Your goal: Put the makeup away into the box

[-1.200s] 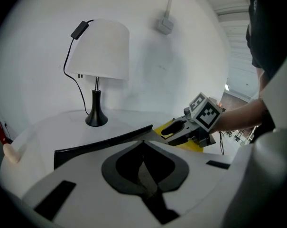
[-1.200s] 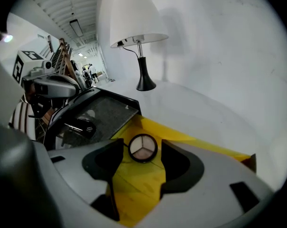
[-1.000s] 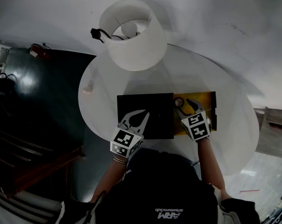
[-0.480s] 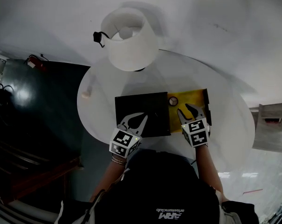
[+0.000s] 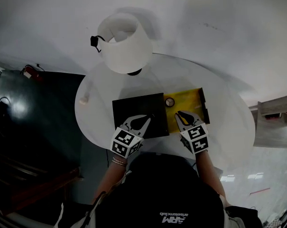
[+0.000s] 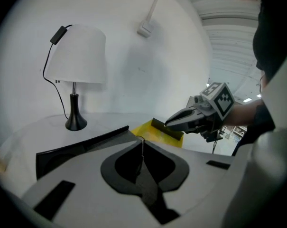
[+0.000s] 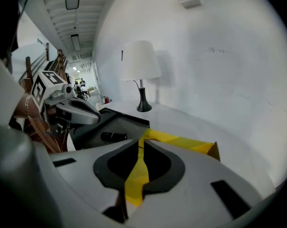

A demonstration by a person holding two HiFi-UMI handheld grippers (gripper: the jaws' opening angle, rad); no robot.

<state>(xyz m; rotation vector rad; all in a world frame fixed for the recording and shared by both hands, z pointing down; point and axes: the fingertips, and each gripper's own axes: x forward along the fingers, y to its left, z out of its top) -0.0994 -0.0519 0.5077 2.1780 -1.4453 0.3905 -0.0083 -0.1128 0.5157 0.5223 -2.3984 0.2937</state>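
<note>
A black box (image 5: 136, 112) lies open on the round white table (image 5: 228, 122), with its yellow half (image 5: 188, 101) to the right. A small round compact (image 5: 170, 101) rests at the yellow half's left edge. A dark tube (image 7: 114, 136) lies in the black half. My left gripper (image 5: 139, 123) is shut and empty over the black half's near edge. My right gripper (image 5: 183, 115) hovers above the yellow half's near side. Its jaws are closing, a narrow gap still shows, and nothing is between them. In the left gripper view the right gripper (image 6: 174, 122) hangs over the yellow half (image 6: 150, 128).
A white-shaded lamp (image 5: 126, 44) on a black foot stands at the table's far side, close behind the box. A small pale object (image 5: 84, 99) lies near the left rim. Dark floor and dark furniture lie to the left of the table.
My right gripper drew back from the round compact toward the person and rose, its wide jaws narrowing. The compact stays on the yellow half. The left gripper shifted slightly.
</note>
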